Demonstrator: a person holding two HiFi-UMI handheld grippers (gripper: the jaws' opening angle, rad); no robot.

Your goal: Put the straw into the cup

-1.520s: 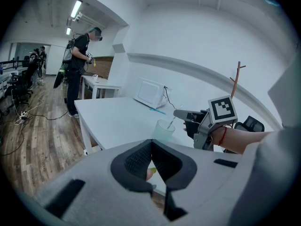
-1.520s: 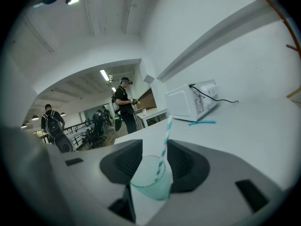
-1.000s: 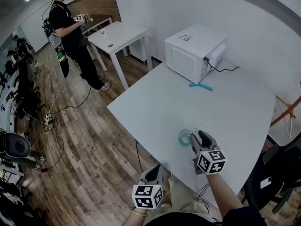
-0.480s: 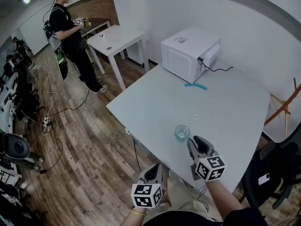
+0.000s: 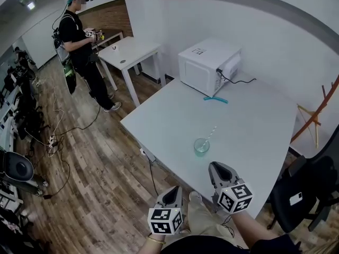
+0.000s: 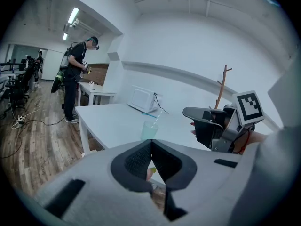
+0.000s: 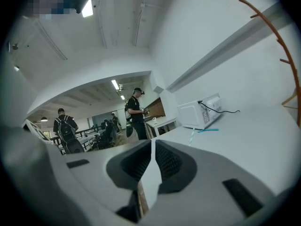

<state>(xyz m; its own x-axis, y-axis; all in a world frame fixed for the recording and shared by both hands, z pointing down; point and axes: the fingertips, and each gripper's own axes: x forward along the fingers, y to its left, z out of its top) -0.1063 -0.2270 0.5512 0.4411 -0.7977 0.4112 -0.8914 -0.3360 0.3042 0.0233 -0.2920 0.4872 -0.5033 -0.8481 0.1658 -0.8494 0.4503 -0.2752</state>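
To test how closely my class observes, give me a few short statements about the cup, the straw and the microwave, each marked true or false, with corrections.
1. The straw stands in the cup. True.
2. The cup lies tipped over on the floor. False: it stands upright on the white table.
3. A teal object lies on the table in front of the microwave. True.
4. The microwave's door hangs open. False: the door is closed.
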